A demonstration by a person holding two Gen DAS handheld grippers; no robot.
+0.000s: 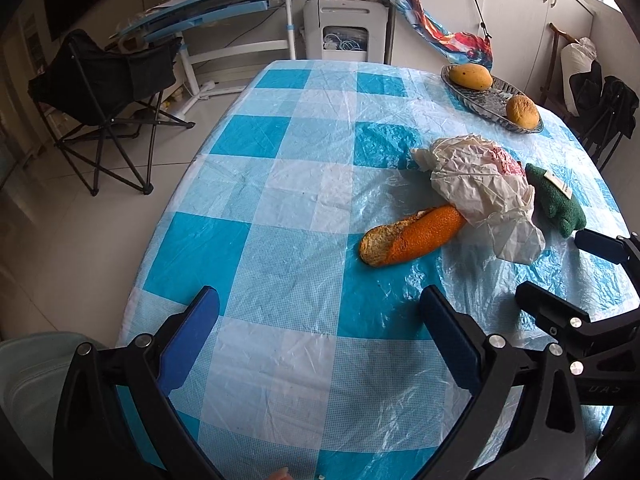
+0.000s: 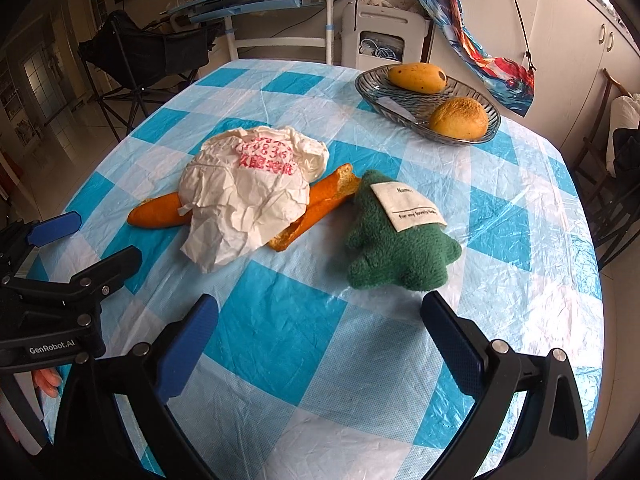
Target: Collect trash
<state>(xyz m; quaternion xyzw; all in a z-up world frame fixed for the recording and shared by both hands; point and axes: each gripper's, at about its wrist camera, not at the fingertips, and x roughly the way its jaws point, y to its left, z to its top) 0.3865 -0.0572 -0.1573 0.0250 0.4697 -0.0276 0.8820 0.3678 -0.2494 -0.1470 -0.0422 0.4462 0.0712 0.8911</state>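
Left gripper [image 1: 320, 312] spread wide, holding nothing, over blue-checked tablecloth [image 1: 280, 208]. Farther right, crumpled white paper wrapper [image 2: 248, 196] draped over orange peel strips [image 2: 160, 210], touching. Just beside, green plush toy [image 2: 400, 240]. Right gripper [image 2: 320, 312] spread wide, holding nothing.

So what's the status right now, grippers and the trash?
Left gripper open, empty; right gripper open, empty. Crumpled paper wrapper untouched, draped over baguette. Green plush toy beside it, close to the baguette's end.
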